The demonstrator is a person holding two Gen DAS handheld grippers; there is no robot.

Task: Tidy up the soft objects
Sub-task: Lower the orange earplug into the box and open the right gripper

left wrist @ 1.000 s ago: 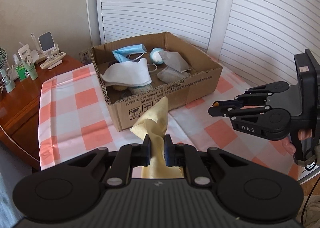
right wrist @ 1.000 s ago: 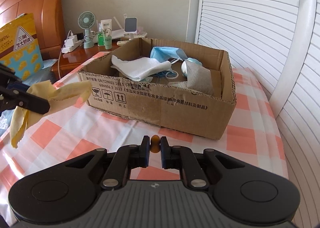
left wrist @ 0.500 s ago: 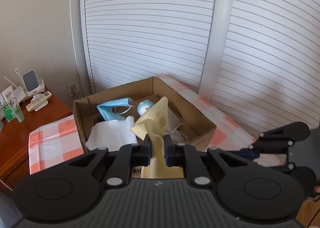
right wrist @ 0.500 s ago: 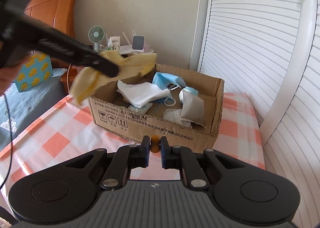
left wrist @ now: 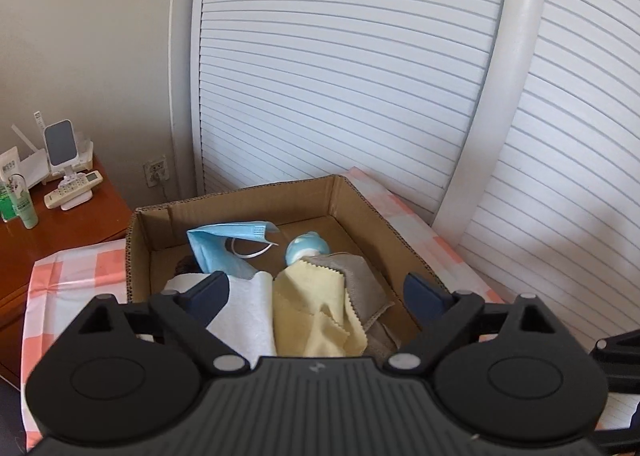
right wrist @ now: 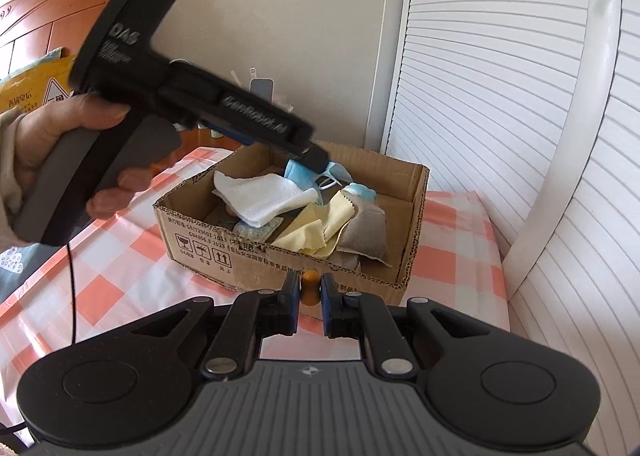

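A cardboard box [left wrist: 360, 200] [right wrist: 416, 224] stands on the checked tablecloth. In it lie a yellow cloth [left wrist: 316, 312] [right wrist: 320, 226], a white cloth [left wrist: 244, 316] [right wrist: 264, 196], a blue face mask [left wrist: 224, 244] [right wrist: 304, 172], a grey cloth [left wrist: 360, 280] [right wrist: 366, 232] and a small blue-white item [left wrist: 306, 246]. My left gripper [left wrist: 316, 292] [right wrist: 320, 160] is open above the box, with the yellow cloth lying loose below it. My right gripper [right wrist: 310, 292] is shut on a small orange item [right wrist: 311, 288], in front of the box's near wall.
A wooden nightstand [left wrist: 60, 224] at the left holds a phone stand, a remote and bottles. White louvred doors [left wrist: 360, 76] stand behind the box. A wooden headboard [right wrist: 48, 24] and a yellow bag [right wrist: 32, 84] are at the far left. The checked tablecloth [right wrist: 120, 256] surrounds the box.
My left gripper carried the yellow cloth over the box and opened. The cloth now lies in the box. My right gripper stays shut on the orange item.
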